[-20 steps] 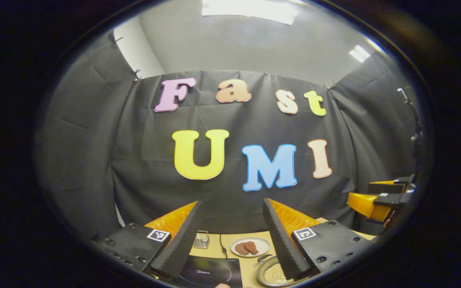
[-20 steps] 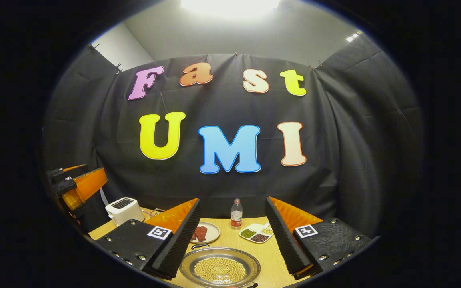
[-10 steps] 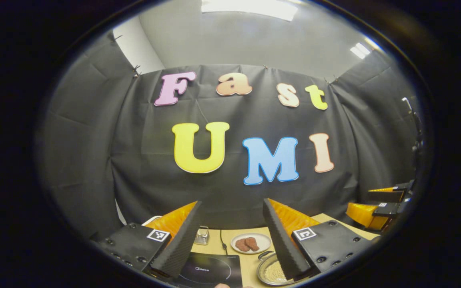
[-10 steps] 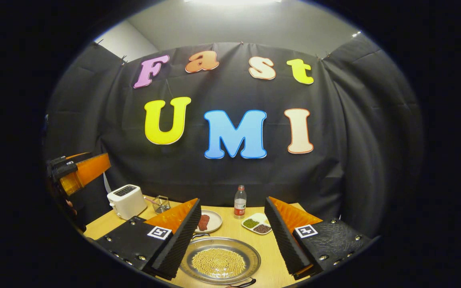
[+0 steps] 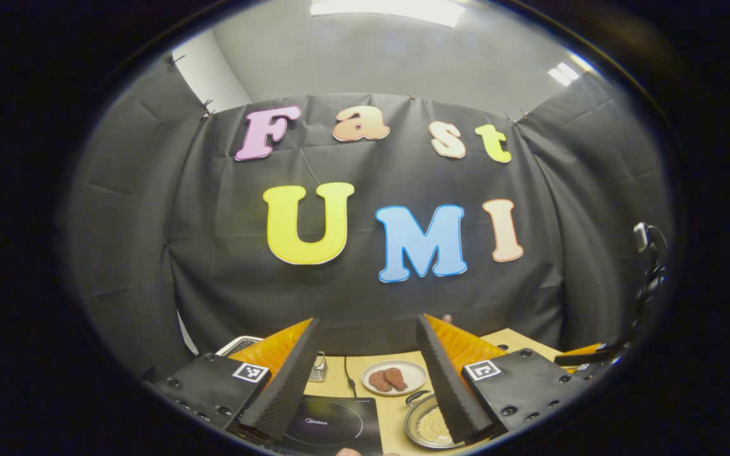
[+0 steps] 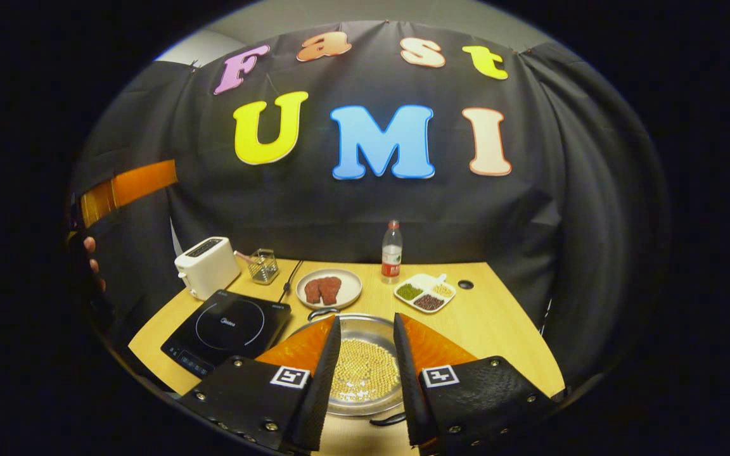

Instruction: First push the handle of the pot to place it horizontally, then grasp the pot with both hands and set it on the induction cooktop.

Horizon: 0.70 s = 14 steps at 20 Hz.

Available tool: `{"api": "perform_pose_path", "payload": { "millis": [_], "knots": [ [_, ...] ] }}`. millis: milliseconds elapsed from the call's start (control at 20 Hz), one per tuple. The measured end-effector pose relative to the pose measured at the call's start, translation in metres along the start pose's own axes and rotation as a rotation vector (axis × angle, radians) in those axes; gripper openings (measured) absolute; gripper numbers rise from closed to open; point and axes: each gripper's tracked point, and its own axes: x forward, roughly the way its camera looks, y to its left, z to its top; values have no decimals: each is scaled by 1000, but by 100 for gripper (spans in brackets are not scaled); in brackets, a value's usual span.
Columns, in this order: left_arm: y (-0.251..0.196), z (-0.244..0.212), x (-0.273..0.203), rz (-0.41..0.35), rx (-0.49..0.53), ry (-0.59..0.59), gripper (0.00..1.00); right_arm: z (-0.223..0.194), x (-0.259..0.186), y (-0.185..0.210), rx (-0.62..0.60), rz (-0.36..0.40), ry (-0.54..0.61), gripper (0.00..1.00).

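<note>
Silvery and shallow, the round metal pot (image 6: pixel 365 364) sits on the light wooden table (image 6: pixel 498 329), its bottom covered with small yellowish beans (image 6: pixel 365 373). One thin loop handle (image 6: pixel 322 311) shows at its far rim and a dark handle (image 6: pixel 387 419) at its near rim, so the handles seem to run front to back rather than side to side; the first step, swinging the pot so they lie horizontally, looks not yet done. The black glass induction cooktop (image 6: pixel 225 329) lies just beside the pot on its left, bare on top.

Low over the pot's near half hangs the right gripper (image 6: pixel 365 335), its fingers narrowed to a small gap and holding nothing. I judge this as the approach to the push: the next move calls for lowering a fingertip against a handle and nudging it sideways without tipping out the beans.

Higher up, the left gripper (image 5: pixel 365 329) has its fingers spread wide and empty, with the cooktop and the pot's edge below.

Farther back stand a white plate of brown meat pieces (image 6: pixel 328 288), a white toaster (image 6: pixel 206 266), a small wire basket (image 6: pixel 263 266), a clear plastic bottle (image 6: pixel 391 252) and a white divided dish of grains (image 6: pixel 425 294).
</note>
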Motion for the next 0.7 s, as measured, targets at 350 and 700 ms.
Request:
{"api": "perform_pose_path", "payload": {
  "millis": [350,700],
  "knots": [
    [-4,-16,2,8,10,35,95,-85,5,1,33,85,287,12],
    [0,-28,3,37,5,70,96,-146,5,4,47,144,491,4]
  ]
}}
